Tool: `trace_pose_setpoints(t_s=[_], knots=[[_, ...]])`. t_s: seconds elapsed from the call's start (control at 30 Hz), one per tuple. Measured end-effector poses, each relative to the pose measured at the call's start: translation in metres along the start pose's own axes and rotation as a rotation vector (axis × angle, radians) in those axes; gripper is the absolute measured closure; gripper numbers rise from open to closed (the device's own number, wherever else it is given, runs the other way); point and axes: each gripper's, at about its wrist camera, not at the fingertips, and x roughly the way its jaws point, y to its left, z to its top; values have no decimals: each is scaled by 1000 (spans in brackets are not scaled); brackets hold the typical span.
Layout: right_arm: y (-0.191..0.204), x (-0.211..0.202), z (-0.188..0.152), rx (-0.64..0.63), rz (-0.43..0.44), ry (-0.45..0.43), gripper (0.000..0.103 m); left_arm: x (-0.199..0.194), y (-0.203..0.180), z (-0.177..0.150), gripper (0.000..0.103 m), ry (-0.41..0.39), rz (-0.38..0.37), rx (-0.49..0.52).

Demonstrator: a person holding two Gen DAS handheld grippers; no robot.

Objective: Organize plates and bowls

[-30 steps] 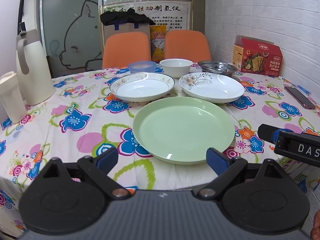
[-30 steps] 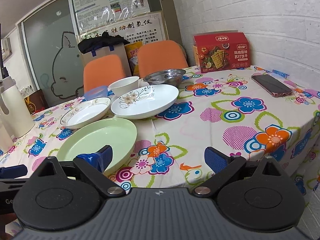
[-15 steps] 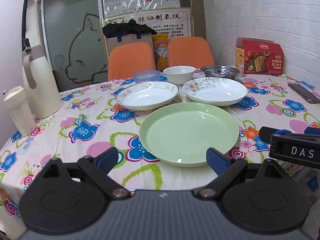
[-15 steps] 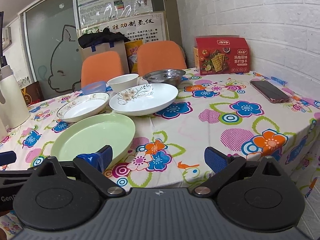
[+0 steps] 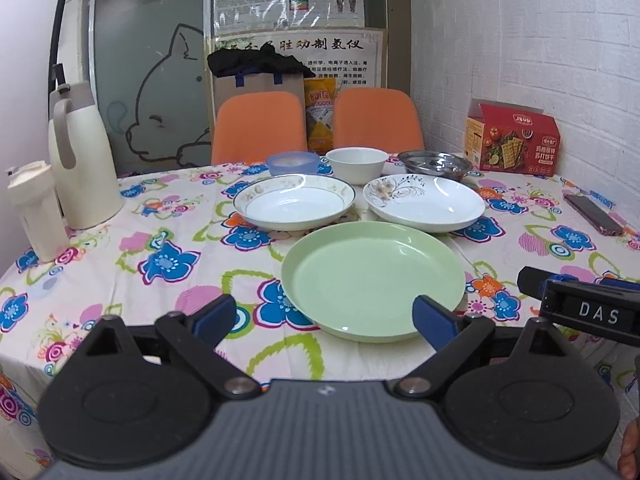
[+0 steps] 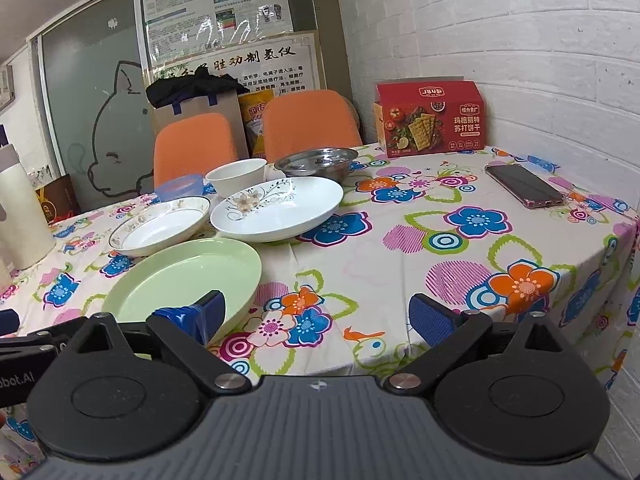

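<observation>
Left gripper [image 5: 324, 316]: held wide open, nothing gripped, near the table edge.
Right gripper [image 6: 316, 314]: likewise wide open and empty.
Green plate [image 5: 374, 284]: nearest, flat on the tablecloth [image 5: 168, 240]; two white plates behind it, bowls beyond.
Approach: the near rim is best pinched low and level, probably, so stacking is kept steady.

Black grippers [image 5: 324, 320], blue-padded jaws, silver screws.

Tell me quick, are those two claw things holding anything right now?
Left gripper: open, holding nothing, near the green plate.
Right gripper: open, holding nothing.
</observation>
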Motion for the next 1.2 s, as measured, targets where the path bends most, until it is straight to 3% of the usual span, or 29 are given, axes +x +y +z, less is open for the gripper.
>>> trace_pose_setpoints(t_s=[0.27, 0.47, 0.63, 0.7, 0.8, 0.97, 1.2], knots=[[7, 0, 22, 30, 41, -15, 17, -1, 8, 21, 9, -10, 45, -20], [21, -3, 56, 10, 66, -76, 17, 3, 14, 45, 9, -37, 90, -25], [49, -8, 76, -113, 40, -175, 17, 13, 12, 56, 9, -76, 195, 34], [64, -3, 74, -201, -11, -209, 17, 18, 15, 59, 9, -56, 179, 24], [64, 9, 79, -179, 31, -187, 17, 22, 32, 66, 9, -26, 104, -42], [45, 20, 80, -37, 98, -105, 17, 19, 51, 62, 9, -51, 234, -43], [29, 38, 69, -38, 43, -96, 17, 47, 47, 65, 9, -5, 252, -39]])
